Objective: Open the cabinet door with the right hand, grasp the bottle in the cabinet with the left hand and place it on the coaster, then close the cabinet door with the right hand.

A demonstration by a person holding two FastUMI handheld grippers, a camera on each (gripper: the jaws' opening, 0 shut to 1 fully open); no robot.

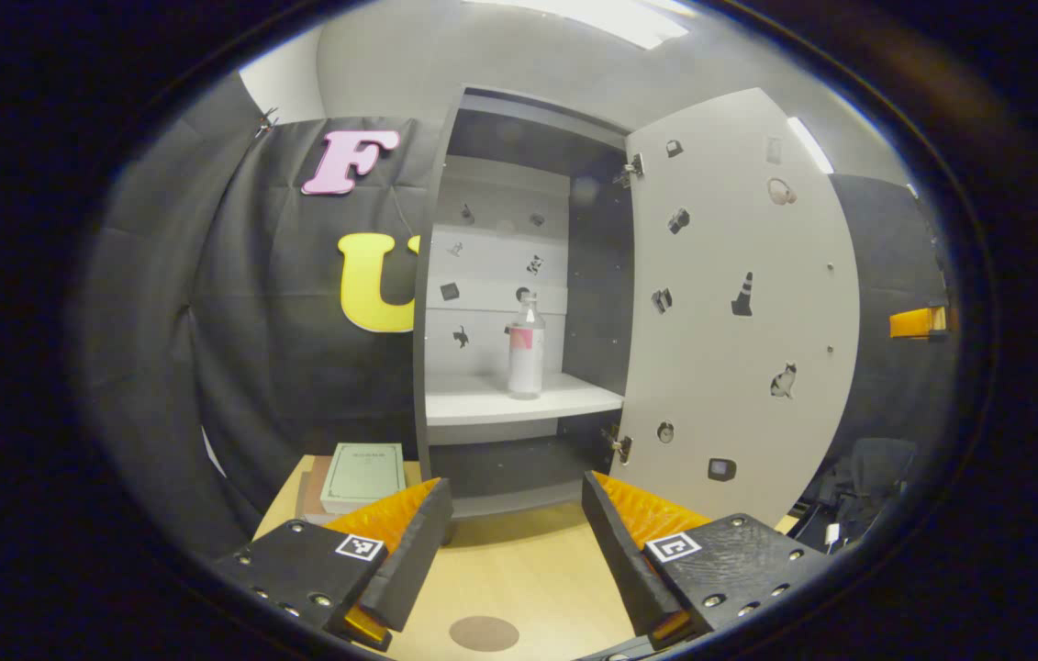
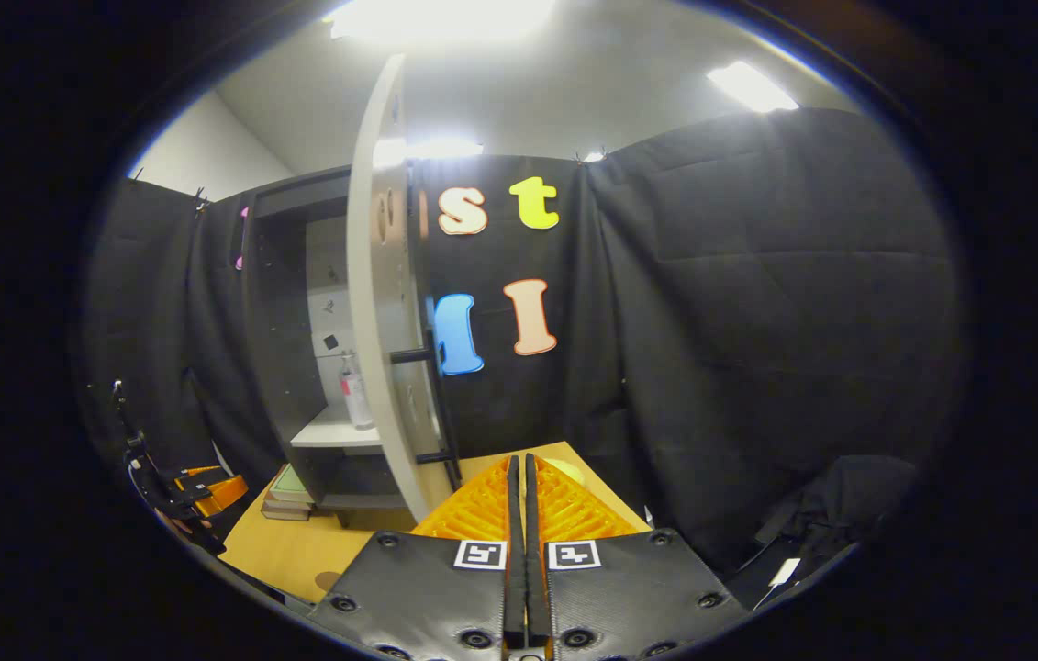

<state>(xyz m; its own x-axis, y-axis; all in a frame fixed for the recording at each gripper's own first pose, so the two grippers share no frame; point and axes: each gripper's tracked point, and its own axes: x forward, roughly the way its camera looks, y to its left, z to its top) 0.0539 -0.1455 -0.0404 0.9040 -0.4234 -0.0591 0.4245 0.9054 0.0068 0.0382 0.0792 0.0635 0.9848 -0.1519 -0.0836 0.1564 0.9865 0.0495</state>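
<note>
The cabinet [image 1: 431, 275] stands on the wooden table with its white door [image 1: 739, 303] swung wide open to the right. A clear bottle [image 1: 526, 347] with a pink label stands upright on the white shelf [image 1: 519, 399] inside. My left gripper [image 1: 514, 500] is open, low over the table in front of the cabinet, well short of the bottle. A round brown coaster [image 1: 484, 632] lies on the table just below its fingers. In the right gripper view my right gripper [image 2: 519, 468] is shut on nothing, a little back from the door's edge [image 2: 381, 303] and its black handle [image 2: 431, 404]. The bottle [image 2: 354, 397] shows behind the door.
A green notebook [image 1: 362, 476] lies on a stack of books left of the cabinet. Small stickers dot the door's inner face and the cabinet's back wall. A yellow object [image 2: 564, 471] sits on the table beyond my right fingers. Black cloth hangs all round.
</note>
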